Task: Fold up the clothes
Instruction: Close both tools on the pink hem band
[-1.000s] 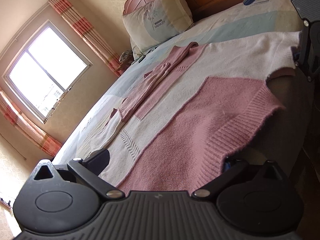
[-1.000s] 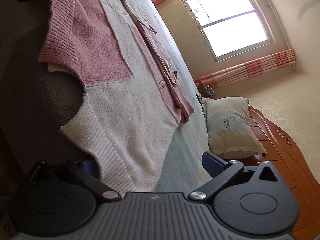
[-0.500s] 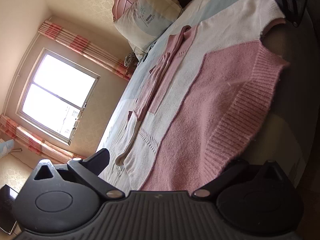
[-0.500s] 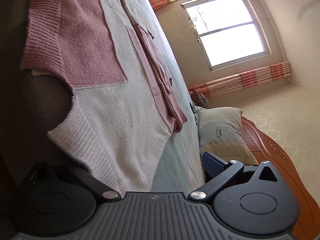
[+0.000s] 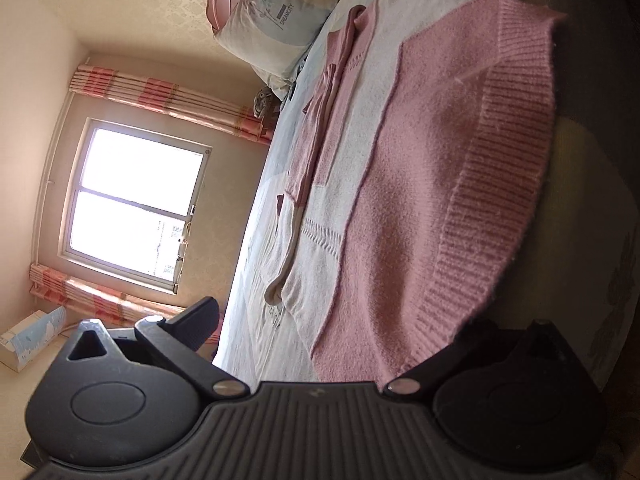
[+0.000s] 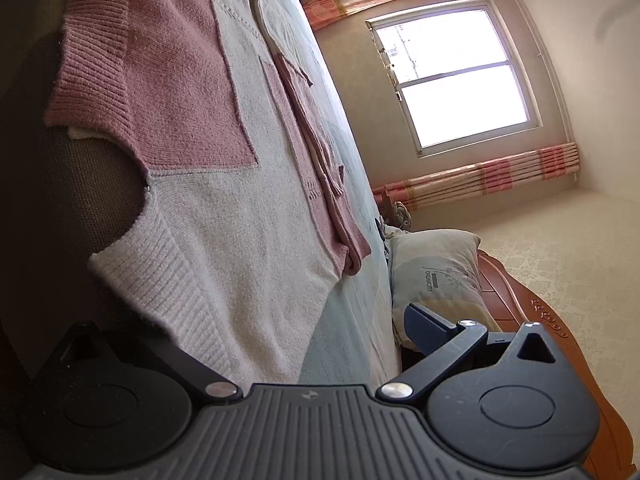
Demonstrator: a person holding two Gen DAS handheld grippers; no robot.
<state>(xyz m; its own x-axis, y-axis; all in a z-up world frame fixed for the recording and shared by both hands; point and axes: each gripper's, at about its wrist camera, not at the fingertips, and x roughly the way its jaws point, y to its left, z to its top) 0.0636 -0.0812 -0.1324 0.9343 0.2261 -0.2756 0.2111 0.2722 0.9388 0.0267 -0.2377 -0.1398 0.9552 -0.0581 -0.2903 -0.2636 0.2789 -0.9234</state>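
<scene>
I see the sweater (image 5: 420, 184) lying flat on the bed (image 5: 256, 264), its hem hanging over the near edge. A pillow (image 5: 276, 20) sits at the head of the bed against the headboard (image 6: 532, 312). The window (image 6: 452, 72) is in the wall beyond the bed's far side.

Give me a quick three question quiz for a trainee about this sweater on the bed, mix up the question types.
1. True or false: the sweater hangs partly over the edge of the bed.
2. Which hem corner is at the left gripper? A) pink B) white C) blue
3. Fill in: the right gripper sits at the ____ hem corner.

Key: 1 true; 2 A; 3 white. The pillow lies at the headboard end, beyond the sweater's folded sleeves.
</scene>
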